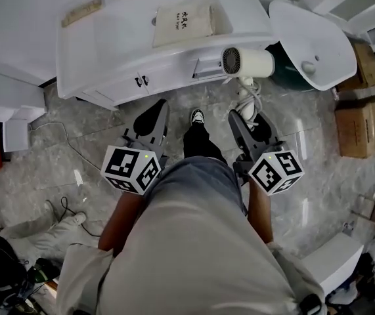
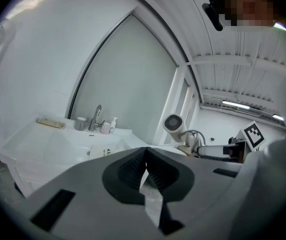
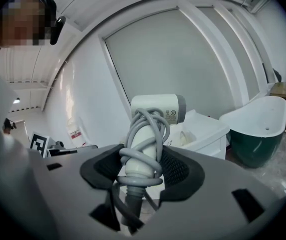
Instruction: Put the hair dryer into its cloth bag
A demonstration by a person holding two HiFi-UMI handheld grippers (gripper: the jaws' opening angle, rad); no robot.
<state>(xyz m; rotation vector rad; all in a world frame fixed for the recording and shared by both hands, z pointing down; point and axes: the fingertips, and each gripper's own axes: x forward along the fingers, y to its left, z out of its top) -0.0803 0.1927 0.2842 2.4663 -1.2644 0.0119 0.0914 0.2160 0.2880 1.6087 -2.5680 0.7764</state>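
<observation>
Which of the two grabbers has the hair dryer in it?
The right gripper: its jaws clamp the hair dryer by its cord-wrapped handle. The left gripper is shut, with nothing between its jaws.

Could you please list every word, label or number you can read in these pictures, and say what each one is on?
Nothing can be read with confidence.
On the cloth bag: two short lines of dark print, too small to read.
On the hair dryer: a grey label with small print and marks, too blurred to read.
On the wall sticker: red and white, illegible.
</observation>
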